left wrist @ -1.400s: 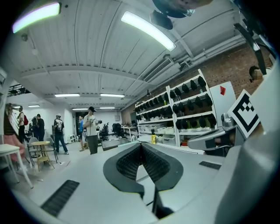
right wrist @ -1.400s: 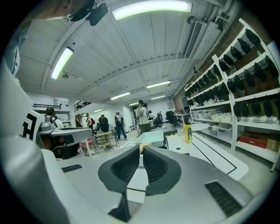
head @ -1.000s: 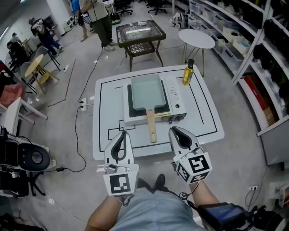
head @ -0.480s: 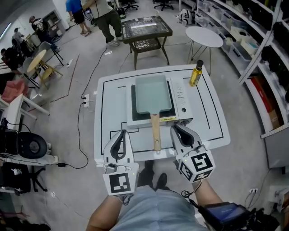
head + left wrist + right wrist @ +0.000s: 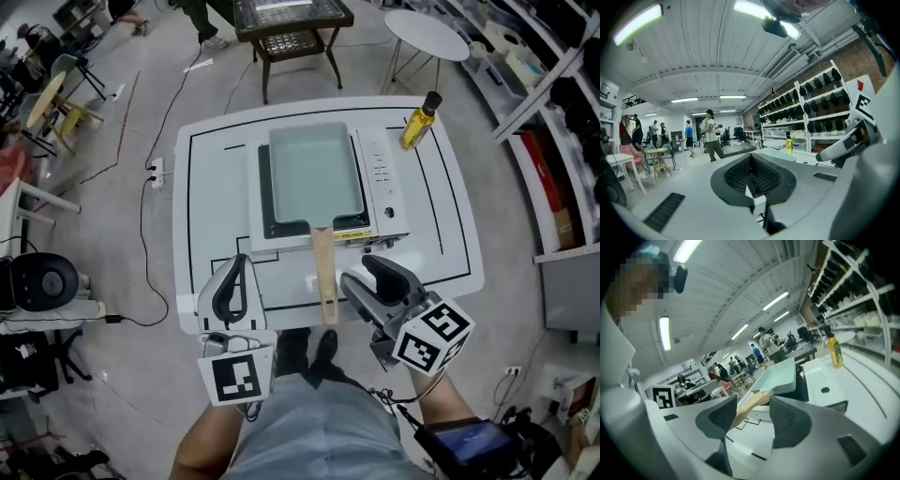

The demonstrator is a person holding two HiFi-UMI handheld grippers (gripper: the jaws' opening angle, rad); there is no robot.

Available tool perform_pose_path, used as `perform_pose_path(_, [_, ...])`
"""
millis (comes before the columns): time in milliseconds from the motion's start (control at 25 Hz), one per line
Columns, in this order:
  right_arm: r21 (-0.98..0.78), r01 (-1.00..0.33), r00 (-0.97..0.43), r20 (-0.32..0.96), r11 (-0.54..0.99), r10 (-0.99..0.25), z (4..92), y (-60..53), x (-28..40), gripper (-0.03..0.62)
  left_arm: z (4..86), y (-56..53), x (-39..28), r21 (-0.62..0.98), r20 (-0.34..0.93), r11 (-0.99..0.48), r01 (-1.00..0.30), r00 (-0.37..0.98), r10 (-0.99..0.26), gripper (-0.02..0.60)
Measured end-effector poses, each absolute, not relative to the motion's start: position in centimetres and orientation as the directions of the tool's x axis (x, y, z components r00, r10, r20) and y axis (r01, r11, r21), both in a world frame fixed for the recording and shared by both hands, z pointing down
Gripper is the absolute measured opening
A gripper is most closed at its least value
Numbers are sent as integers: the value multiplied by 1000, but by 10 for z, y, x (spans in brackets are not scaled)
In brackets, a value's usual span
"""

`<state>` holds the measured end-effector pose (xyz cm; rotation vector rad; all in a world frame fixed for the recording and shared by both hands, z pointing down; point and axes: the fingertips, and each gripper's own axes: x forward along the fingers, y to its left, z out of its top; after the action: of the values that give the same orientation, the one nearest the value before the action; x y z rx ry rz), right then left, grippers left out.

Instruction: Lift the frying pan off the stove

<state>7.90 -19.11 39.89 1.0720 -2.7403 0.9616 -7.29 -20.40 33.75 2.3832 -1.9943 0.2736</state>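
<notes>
Wooden handle point(image 5: 324, 277), smooth white table point(image 5: 214, 187)

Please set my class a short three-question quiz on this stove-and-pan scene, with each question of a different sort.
1. True or false: the frying pan sits on the stove.
2. Multiple choice: the yellow oil bottle stands (A) inside the pan, (B) on the table, right of the stove in the head view, (C) on the floor.
3. Which gripper's jaws stand apart?

Key:
1. True.
2. B.
3. The right gripper. Its jaws have just been opening and grip nothing, and the wooden handle lies beyond them. The left gripper is shut.
</notes>
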Motion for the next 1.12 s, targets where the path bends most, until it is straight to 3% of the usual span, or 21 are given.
perform_pose_path(200, [-796,-421,-864,206,436,-459,422,-197,67,219,354,-236,-84,-63,186,-200,-978,186,-965,17])
perform_pose_path(600, [-954,-202,-945,130,220,-301,445,-224,34,238,381,-293,-111,-19,237,-194,-981,184,-954,17])
perform_pose_path(1120, [-988,-119,-967,93,98,-238,458,-258,4,236,416,-326,-138,23,290,-172,-985,171,-942,17])
